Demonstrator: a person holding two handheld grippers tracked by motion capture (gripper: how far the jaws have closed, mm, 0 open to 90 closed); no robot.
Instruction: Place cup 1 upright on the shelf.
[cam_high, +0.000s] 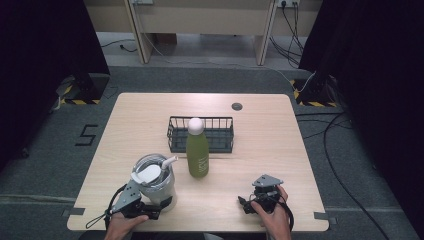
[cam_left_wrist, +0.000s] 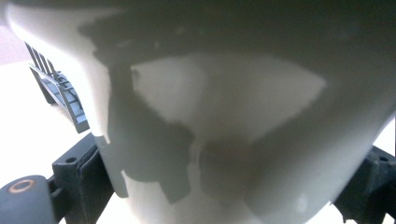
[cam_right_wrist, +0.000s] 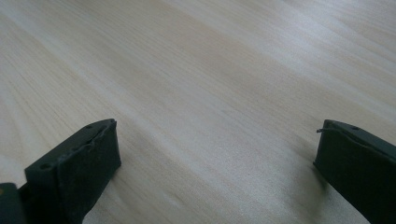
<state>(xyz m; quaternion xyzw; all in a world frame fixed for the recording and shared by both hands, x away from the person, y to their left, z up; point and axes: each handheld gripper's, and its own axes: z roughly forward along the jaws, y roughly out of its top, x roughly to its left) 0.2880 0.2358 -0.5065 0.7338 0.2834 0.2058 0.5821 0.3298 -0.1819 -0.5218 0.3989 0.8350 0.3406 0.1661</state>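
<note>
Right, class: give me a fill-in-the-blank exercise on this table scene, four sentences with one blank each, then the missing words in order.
1. The left gripper has its jaws on either side of the white ____, which has a lid and a straw.
2. The bottle with the pale round cap is ____ in colour.
3. Behind the bottle stands a dark wire ____.
4. The right gripper has its jaws spread apart over bare ____ tabletop, with nothing between them.

Missing words: tumbler; green; basket; wooden
</note>
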